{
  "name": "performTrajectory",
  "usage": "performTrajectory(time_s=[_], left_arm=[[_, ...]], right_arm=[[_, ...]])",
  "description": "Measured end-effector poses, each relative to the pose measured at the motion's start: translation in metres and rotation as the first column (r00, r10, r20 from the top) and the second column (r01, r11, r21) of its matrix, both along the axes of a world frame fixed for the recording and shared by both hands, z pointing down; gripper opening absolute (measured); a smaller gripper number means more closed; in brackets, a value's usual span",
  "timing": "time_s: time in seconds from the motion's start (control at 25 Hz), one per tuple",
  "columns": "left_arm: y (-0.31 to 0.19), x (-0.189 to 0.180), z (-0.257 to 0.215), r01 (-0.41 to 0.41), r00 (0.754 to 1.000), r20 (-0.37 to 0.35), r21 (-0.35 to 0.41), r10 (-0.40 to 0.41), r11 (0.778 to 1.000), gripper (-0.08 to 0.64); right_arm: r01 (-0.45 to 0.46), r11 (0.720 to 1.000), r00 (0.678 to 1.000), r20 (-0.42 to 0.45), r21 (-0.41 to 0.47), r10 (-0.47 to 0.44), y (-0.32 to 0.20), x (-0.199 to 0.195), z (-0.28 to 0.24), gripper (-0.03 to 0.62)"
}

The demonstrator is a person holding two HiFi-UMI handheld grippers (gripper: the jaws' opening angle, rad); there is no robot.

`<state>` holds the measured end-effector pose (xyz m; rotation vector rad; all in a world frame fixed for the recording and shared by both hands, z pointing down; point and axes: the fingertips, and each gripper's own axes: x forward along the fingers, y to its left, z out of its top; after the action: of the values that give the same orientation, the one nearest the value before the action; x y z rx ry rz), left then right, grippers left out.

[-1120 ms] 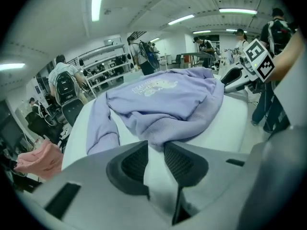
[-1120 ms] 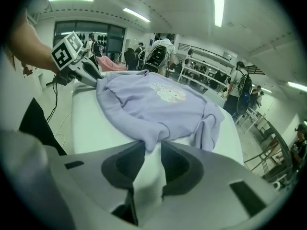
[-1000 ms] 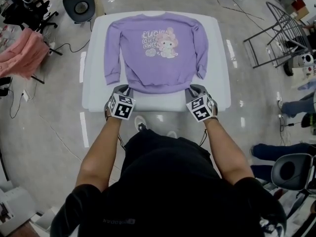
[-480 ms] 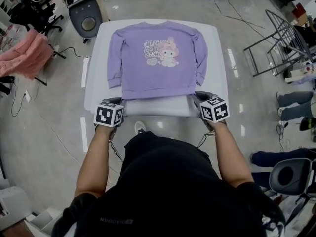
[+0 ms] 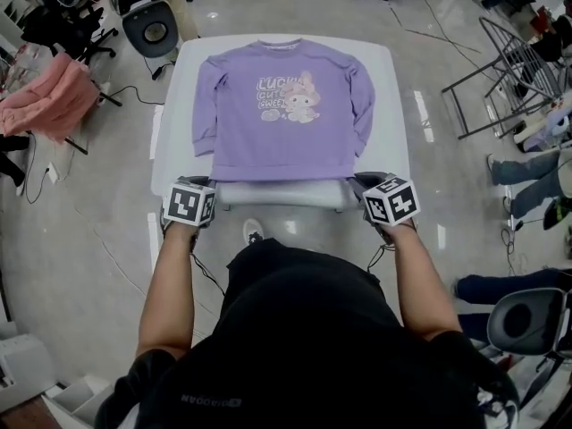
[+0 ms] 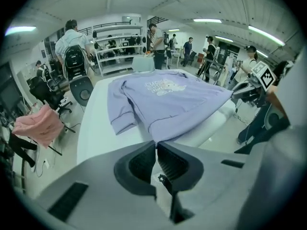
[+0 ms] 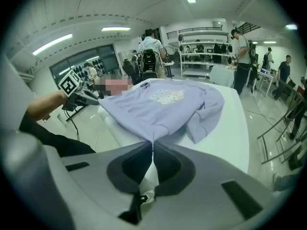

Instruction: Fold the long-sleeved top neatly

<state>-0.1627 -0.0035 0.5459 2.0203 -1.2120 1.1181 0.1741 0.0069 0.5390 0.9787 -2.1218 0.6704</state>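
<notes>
A lilac long-sleeved top [image 5: 277, 105] with a cartoon print lies face up on the white table [image 5: 393, 114], neck at the far end and sleeves along its sides. My left gripper [image 5: 214, 184] is shut on the near left hem corner, and its jaws have just been closing with the fabric between them. In the left gripper view the top [image 6: 168, 99] runs into the pinched jaws of the left gripper [image 6: 156, 143]. My right gripper [image 5: 351, 180] is shut on the near right hem corner. The right gripper [image 7: 152, 145] shows the top [image 7: 158, 107] caught the same way. The hem is lifted taut between them.
A pink garment [image 5: 49, 96] hangs on a stand at the left, near an office chair [image 5: 150, 25]. A metal rack [image 5: 509, 61] and people's legs [image 5: 536, 168] are at the right. Another chair [image 5: 527, 315] stands at the lower right. Cables lie on the floor.
Both grippers have closed on the hem corners, risen and drawn back toward me and slightly apart. The near hem is now raised and stretched straight.
</notes>
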Motion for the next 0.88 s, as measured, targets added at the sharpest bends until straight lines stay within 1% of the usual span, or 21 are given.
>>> performTrajectory(time_s=[0.12,0.2,0.32,0.4,0.52,0.68,0.8,0.88], left_arm=[[0.01,0.003,0.02,-0.018,0.997,0.07,-0.053,0.022,0.998,0.017],[0.02,0.006,0.038,-0.022,0.996,0.085,-0.087,0.029,0.996,0.017],[0.029,0.008,0.064,-0.017,0.995,0.099,-0.116,0.029,0.993,0.017],[0.028,0.006,0.075,-0.018,0.991,0.126,-0.134,0.036,0.991,0.017],[0.021,0.001,0.081,-0.021,0.987,0.155,-0.126,0.041,0.992,0.017],[0.025,0.0,0.091,0.004,0.991,0.133,-0.105,0.01,0.994,0.018],[0.022,0.001,0.086,-0.006,0.989,0.146,-0.063,0.015,0.998,0.018],[0.025,0.0,0.088,0.0,0.99,0.142,-0.086,0.012,0.996,0.018]], right_arm=[[-0.012,0.999,1.0,-0.009,-0.052,0.012,0.01,0.003,0.019,0.012],[-0.03,0.997,0.999,-0.027,-0.068,0.028,0.016,0.01,0.039,0.012],[-0.054,0.995,0.998,-0.035,-0.08,0.051,0.021,0.014,0.068,0.012],[-0.05,0.994,0.998,-0.043,-0.092,0.046,0.018,0.013,0.078,0.012],[-0.026,0.996,0.997,-0.079,-0.089,0.019,0.014,0.01,0.086,0.012],[-0.002,0.999,0.991,-0.133,-0.048,-0.004,0.014,0.01,0.087,0.012],[-0.001,0.999,0.99,-0.14,-0.035,-0.004,0.015,0.01,0.086,0.012],[-0.003,0.999,0.99,-0.138,-0.047,-0.004,0.015,0.009,0.085,0.014]])
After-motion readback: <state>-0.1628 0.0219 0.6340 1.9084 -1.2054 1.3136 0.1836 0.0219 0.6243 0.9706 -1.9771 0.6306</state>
